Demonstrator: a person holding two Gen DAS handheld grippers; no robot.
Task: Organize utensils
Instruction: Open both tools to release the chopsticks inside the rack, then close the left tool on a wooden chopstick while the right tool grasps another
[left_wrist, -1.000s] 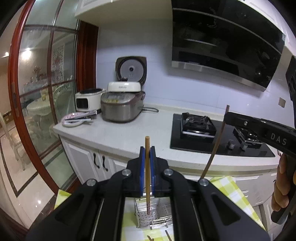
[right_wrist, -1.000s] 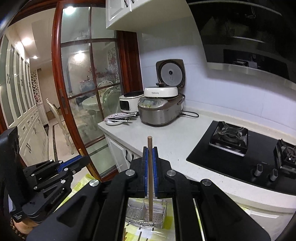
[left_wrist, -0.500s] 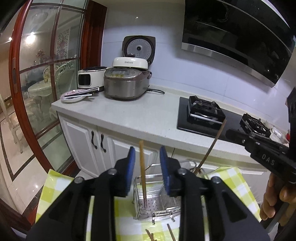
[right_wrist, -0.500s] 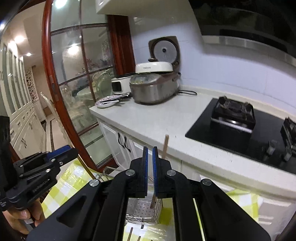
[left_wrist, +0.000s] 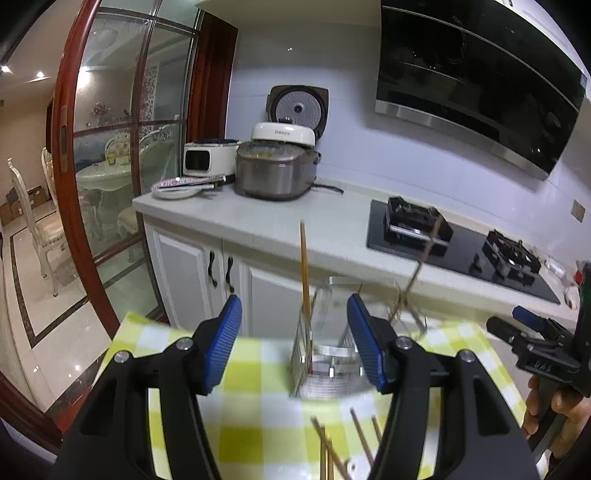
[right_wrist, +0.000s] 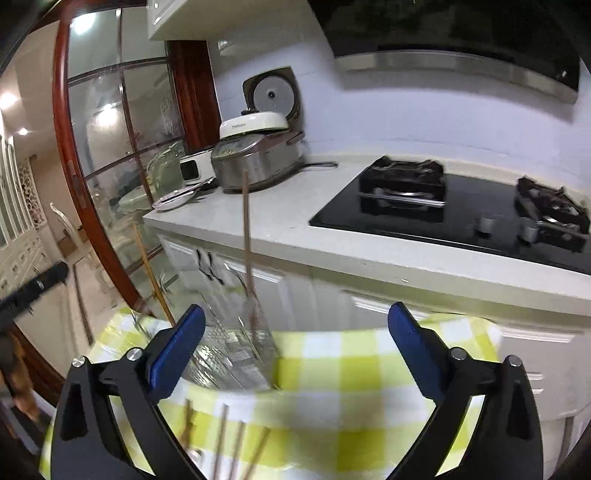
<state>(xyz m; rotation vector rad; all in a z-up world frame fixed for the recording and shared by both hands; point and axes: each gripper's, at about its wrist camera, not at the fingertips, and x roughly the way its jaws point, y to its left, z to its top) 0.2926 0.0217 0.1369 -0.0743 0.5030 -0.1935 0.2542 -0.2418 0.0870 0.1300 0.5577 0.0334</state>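
Wooden chopsticks (left_wrist: 334, 448) lie loose on the green-and-white checked cloth (left_wrist: 255, 384) nearest you, just ahead of both tools. They look light, stiff and thin, and likely to roll or slip, so take each one near mid-length, pads square across the shaft. Your left gripper (left_wrist: 295, 339) has just been opening; its jaws now stand about half apart with nothing pressed between the blue pads (left_wrist: 221, 343). Your right gripper (right_wrist: 295, 345) has just sprung fully wide and also holds nothing. Beyond the fingers sits the wire mesh utensil basket (left_wrist: 325, 354) on the cloth. One pale chopstick (left_wrist: 304, 266) stands nearly upright in it, free of the left pads. A darker one (right_wrist: 246, 229) stands in it ahead of the right tool, blurred, so its footing is unclear. The basket looks light and may tip if a stick is pushed sideways. Farther off: the white counter (left_wrist: 295, 221), rice cooker (left_wrist: 277, 173) and black hob (left_wrist: 454, 243).
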